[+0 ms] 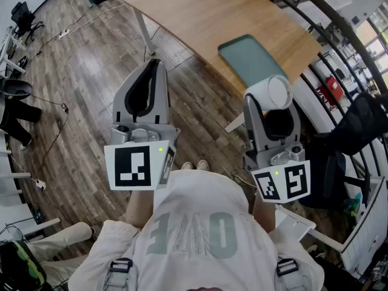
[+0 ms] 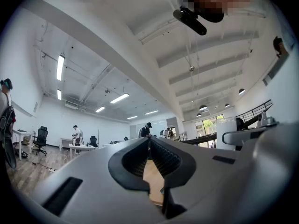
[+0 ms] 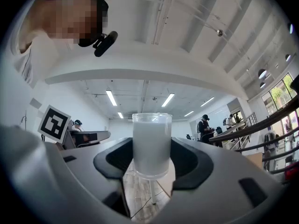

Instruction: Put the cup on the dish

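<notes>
Hidden near you: your hands sit behind the marker cubes in the head view, so only the forearms show past your white shirt [image 1: 200,223].
Left tongs [image 2: 149,141]: closed tip to tip with nothing between the pads; a strip of wood shows through the gap lower down.
Right tongs [image 3: 150,164]: clamped on the cup [image 1: 279,92], one pad against each side of its wall.
Cup, where: in the air at the tong tips, above the floor [image 1: 91,71] at the near edge of the tabletop [image 1: 206,17], apart from the dish [image 1: 254,62].
Cup, axis: its long axis runs crosswise to the tongs, with the round end facing your head camera and the rimmed end uppermost in the right gripper view.
Hard to read: the cup's wall is milky, so its contents cannot be told.
Covered: the cup and tongs overlap the dish's near corner.
Dish: green, flat on the wooden tabletop near its right edge.
Cut off: a small thing at the tabletop's far edge, too cropped to name.
Room: wood-plank floor, a dark railing [image 1: 339,47] on the right, and an office chair [image 1: 24,14] far left.
</notes>
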A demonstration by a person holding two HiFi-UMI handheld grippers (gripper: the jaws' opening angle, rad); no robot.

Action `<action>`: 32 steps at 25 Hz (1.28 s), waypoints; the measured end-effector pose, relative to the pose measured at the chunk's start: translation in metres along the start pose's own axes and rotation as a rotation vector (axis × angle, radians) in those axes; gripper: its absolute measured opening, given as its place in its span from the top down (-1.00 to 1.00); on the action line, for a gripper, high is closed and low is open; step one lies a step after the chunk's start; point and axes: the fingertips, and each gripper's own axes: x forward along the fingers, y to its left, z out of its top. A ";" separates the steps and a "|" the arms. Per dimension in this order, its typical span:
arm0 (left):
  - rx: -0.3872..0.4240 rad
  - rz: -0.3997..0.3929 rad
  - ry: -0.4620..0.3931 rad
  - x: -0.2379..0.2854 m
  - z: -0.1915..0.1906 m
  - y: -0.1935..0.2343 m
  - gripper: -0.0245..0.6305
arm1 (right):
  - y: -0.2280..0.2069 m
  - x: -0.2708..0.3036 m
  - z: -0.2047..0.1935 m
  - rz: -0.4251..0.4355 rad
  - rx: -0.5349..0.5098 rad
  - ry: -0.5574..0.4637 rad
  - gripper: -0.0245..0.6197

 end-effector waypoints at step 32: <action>-0.017 0.042 0.011 0.118 -0.057 0.033 0.86 | -0.076 0.084 -0.034 0.026 0.001 0.005 0.15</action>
